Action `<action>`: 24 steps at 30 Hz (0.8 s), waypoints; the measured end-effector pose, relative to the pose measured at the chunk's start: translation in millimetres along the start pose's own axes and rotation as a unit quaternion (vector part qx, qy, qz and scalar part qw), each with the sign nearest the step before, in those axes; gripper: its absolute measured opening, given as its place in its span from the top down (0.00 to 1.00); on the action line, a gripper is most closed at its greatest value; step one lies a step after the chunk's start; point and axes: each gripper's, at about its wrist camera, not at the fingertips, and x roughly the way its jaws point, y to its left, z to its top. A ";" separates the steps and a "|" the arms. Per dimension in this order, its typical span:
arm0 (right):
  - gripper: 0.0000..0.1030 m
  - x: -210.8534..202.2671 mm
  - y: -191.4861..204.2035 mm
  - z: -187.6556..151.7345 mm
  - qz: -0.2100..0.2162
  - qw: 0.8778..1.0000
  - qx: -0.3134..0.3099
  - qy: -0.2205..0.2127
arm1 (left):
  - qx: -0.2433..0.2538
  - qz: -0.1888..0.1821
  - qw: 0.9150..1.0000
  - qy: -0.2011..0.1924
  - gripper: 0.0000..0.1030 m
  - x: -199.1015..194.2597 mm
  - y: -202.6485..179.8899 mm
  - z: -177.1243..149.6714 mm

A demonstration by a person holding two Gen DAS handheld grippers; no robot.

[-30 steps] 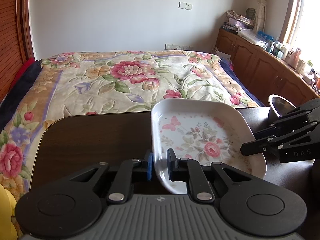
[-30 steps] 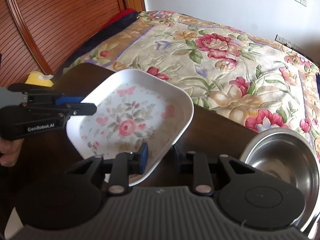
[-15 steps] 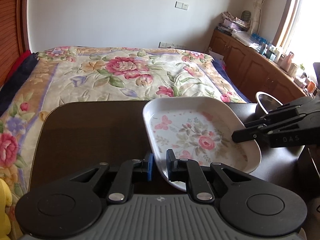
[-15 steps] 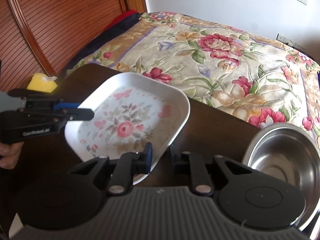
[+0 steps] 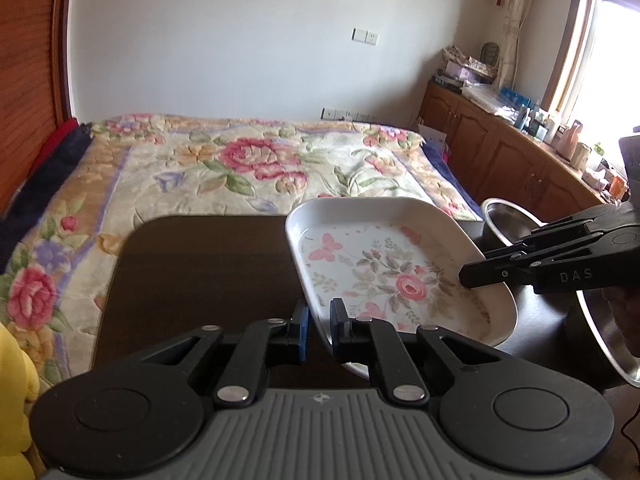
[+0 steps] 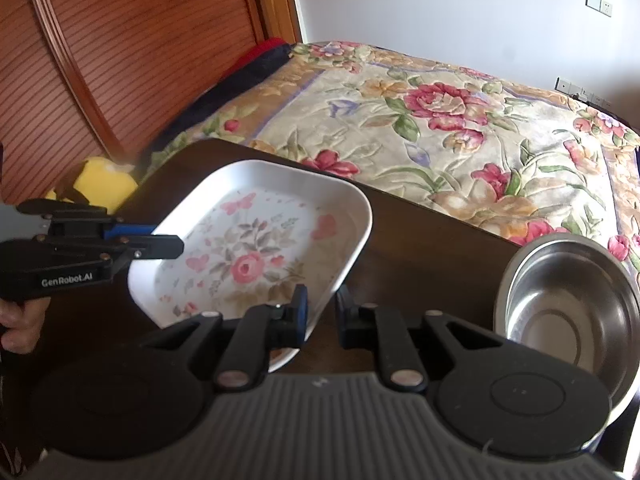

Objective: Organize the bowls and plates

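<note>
The white, rounded-square melamine plate with a pink rose print (image 5: 400,276) is off the dark glossy wooden table (image 5: 200,272), its rim pinched on opposite edges by the left gripper (image 5: 319,328) and right gripper (image 6: 320,308), whose jaws have just been closing. Right of the plate stands a shiny round steel bowl (image 6: 568,300)
</note>
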 end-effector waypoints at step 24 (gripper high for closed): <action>0.85 -92.0 58.9 -25.4 0.026 0.996 -0.025 -0.084 | 0.015 0.030 0.997 -0.066 0.63 -121.3 -26.5 -26.5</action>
